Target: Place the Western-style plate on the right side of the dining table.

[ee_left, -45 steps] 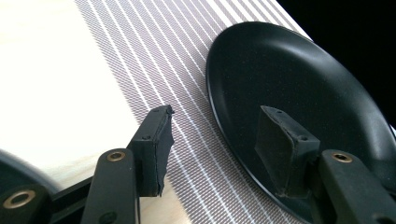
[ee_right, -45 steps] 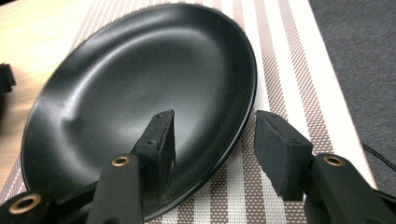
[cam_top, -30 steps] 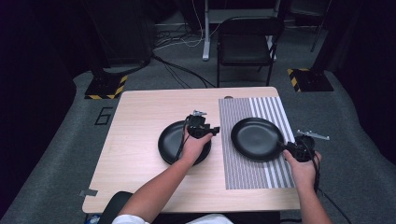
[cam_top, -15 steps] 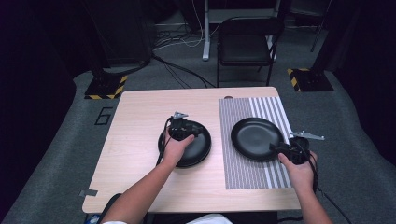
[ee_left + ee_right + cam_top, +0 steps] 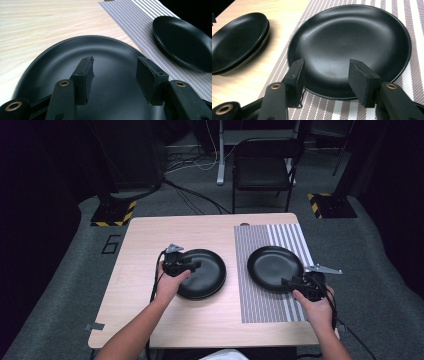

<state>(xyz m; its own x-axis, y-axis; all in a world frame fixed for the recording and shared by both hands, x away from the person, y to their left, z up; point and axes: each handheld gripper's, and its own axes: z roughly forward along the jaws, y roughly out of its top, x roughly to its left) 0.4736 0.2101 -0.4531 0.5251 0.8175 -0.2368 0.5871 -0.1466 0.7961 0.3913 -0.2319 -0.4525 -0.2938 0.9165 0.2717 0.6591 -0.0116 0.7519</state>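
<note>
Right gripper [image 5: 325, 77] hovered at the near rim of the black plate [image 5: 352, 42], jaws apart.
The plate sat on the striped placemat [image 5: 409, 82], nothing pinched between the pads (both just short of the rim). Off to the left, a stack of black plates [image 5: 237, 40] rested on the wooden table [image 5: 244, 87].

Folding chair [image 5: 264, 170] behind the table [image 5: 150, 245]; floor cables [image 5: 192, 195]; hazard-striped stand bases [image 5: 112, 213]

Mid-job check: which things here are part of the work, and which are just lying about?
In the job:
- stacked black plates on bare wood, left claw open over them
- single black plate on striped mat, right claw open at its rim

Lying about:
- folding chair
- floor cables
</note>
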